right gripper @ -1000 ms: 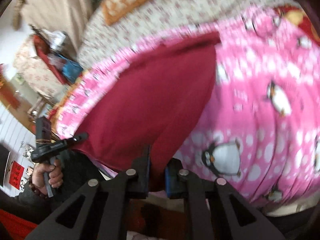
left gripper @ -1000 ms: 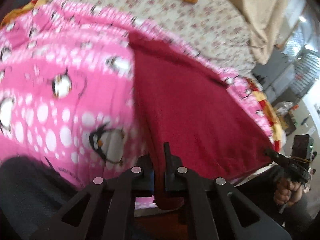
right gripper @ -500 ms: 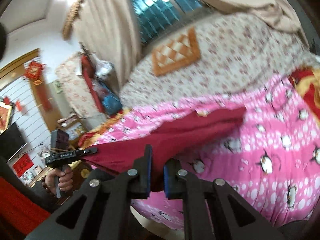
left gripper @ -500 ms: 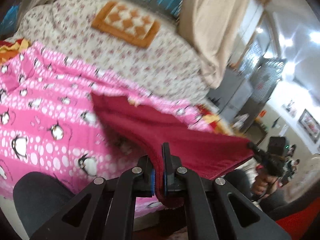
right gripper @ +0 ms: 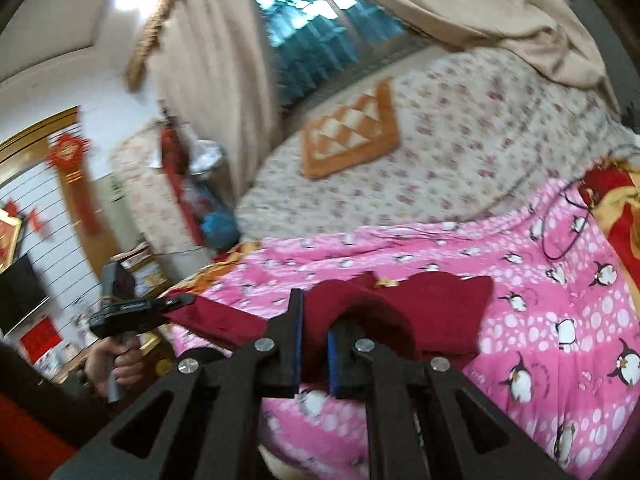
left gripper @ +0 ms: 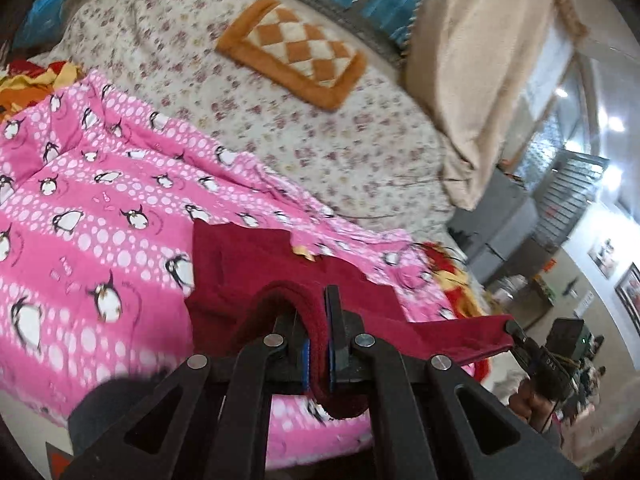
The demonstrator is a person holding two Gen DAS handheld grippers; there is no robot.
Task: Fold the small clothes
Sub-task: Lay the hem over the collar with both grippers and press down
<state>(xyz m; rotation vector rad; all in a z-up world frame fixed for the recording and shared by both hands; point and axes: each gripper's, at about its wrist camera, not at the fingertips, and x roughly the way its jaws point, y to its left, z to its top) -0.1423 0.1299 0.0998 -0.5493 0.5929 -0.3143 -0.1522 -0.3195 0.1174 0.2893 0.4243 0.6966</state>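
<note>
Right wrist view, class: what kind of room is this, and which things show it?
Probably a home bedroom: a pink penguin-print quilt spread over a floral bedspread, an orange checked cushion, and beige curtains at the window.

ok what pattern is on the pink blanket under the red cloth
Penguins and white dots on pink blanket, clearest in the left wrist view.
</note>
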